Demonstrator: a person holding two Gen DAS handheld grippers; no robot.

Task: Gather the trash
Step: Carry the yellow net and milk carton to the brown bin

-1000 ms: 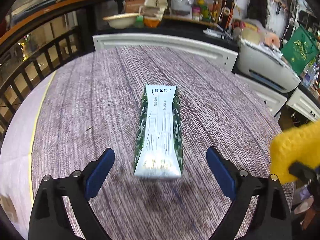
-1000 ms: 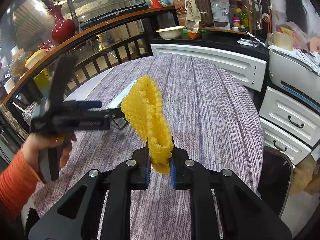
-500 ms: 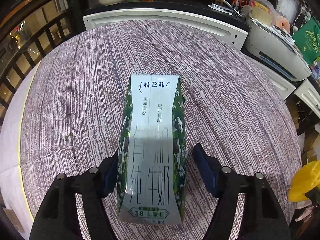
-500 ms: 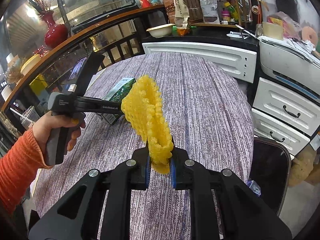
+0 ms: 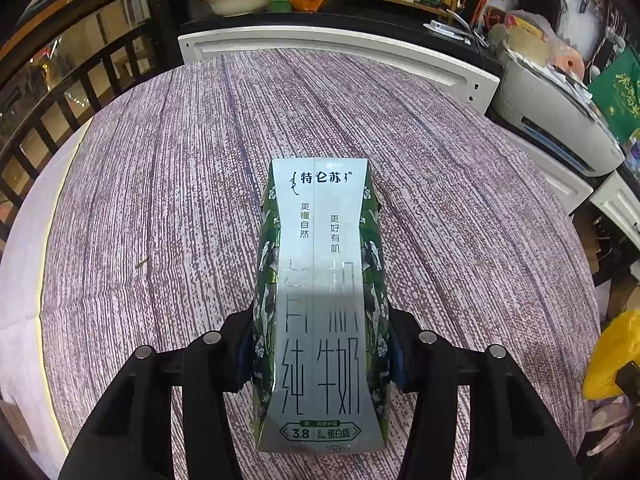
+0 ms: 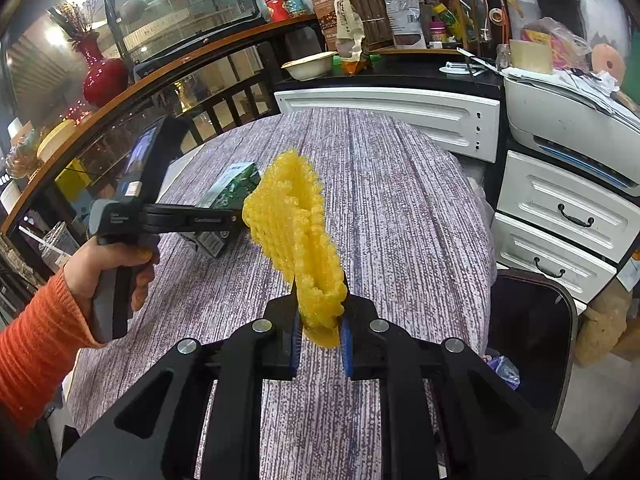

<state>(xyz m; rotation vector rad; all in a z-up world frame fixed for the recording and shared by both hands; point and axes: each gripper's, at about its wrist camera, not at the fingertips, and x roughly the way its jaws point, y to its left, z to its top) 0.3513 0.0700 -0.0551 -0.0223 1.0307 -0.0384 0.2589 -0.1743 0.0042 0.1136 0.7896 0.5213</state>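
Note:
A green and silver milk carton [image 5: 320,280] lies lengthwise on the round table [image 5: 160,200]. My left gripper [image 5: 320,344] straddles its near half. Its jaws are closing, and the blue pads [image 5: 242,356] touch the carton's two sides. The right wrist view shows the same carton [image 6: 234,184] beyond the left gripper [image 6: 224,220], which a hand [image 6: 108,268] in an orange sleeve holds. My right gripper [image 6: 320,336] is shut on a yellow foam net [image 6: 296,232], held upright above the table. The net [image 5: 612,360] also shows at the right edge of the left wrist view.
A dark bin [image 6: 528,320] stands on the floor right of the table. White drawers [image 6: 560,216] and a printer [image 6: 568,120] lie beyond it. A white cabinet [image 6: 392,108] borders the table's far edge, and a dark railing [image 5: 60,100] curves along the left.
My left gripper came forward and down over the carton, and its jaws narrowed from wide apart to touching the carton's sides. The right gripper kept its hold on the yellow net.

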